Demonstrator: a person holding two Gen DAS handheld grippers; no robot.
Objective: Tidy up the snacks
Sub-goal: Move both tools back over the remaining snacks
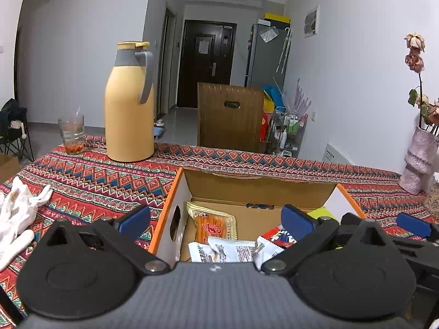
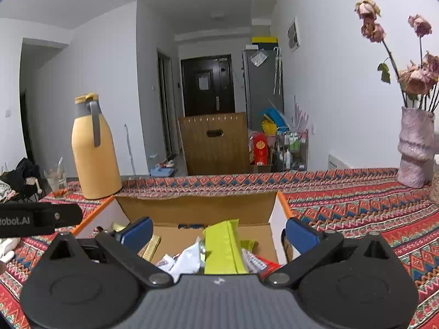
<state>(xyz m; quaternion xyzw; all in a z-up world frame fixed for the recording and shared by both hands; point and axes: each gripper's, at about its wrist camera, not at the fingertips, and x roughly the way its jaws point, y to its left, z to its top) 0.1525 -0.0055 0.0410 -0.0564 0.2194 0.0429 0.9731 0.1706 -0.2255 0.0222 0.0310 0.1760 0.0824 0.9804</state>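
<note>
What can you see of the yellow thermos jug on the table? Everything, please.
The thermos jug is a tall, matte mustard-yellow carafe that looks like plastic or coated metal. It has a grey collar, a grey handle curving down its side and a yellow lid, which sits closed. It stands upright on the patterned tablecloth near the table's far edge, behind the open cardboard box and apart from it. A drinking glass stands beside it, not touching. Neither gripper is near it.

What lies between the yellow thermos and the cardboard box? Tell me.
Only bare patterned tablecloth lies between the yellow thermos and the cardboard box; both wrist views show it.
</note>
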